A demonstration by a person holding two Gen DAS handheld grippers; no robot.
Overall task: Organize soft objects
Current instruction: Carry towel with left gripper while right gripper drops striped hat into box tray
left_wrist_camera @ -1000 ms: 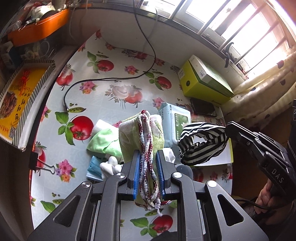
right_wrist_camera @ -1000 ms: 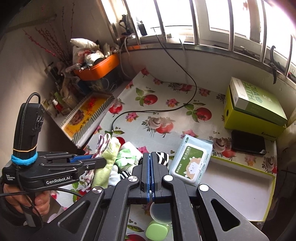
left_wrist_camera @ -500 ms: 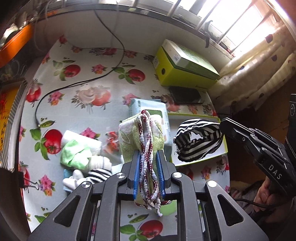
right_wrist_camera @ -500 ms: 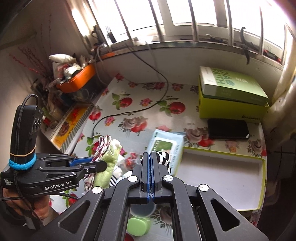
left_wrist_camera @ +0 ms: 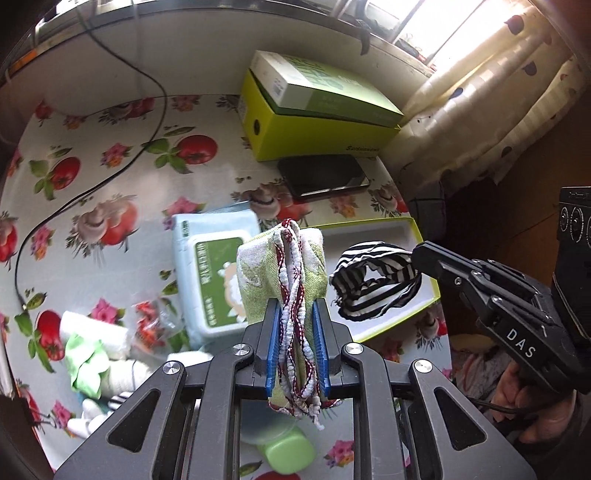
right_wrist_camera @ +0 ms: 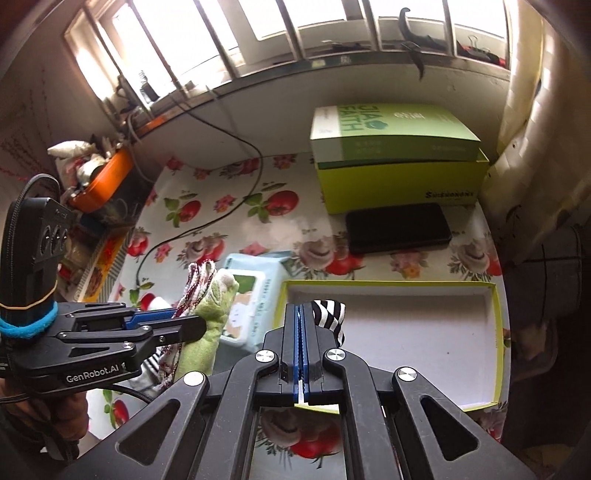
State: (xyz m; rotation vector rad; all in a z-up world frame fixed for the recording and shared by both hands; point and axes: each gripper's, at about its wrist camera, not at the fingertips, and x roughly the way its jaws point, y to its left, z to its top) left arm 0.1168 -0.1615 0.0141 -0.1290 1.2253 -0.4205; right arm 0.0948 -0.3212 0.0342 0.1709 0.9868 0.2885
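Centrally in the left wrist view, the left gripper (left_wrist_camera: 297, 343) is clamped on a green cloth bundle (left_wrist_camera: 255, 266) with a red-and-white braided cord (left_wrist_camera: 291, 295) running up between its blue pads; the bundle rises above the fingertips to mid-frame. To its right, the right gripper (left_wrist_camera: 419, 253) pinches a black-and-white striped fabric (left_wrist_camera: 373, 284), which hangs over the shallow white tray with a yellow-green rim (left_wrist_camera: 373, 230). In the right wrist view that gripper's (right_wrist_camera: 301, 321) jaws sit pressed together, the striped fabric poking out just right of the tips, above the tray's near left corner.

Below lies a tablecloth printed with tomatoes and flowers (left_wrist_camera: 110, 177). A pack of wet wipes (left_wrist_camera: 210, 277) lies left of the tray, more soft items (left_wrist_camera: 92, 354) at lower left. A yellow-green box (right_wrist_camera: 399, 177) stands at the upper right under a barred window (right_wrist_camera: 258, 33), a black phone (right_wrist_camera: 399, 227) before it. A black cable (left_wrist_camera: 92, 184) trails across the cloth.
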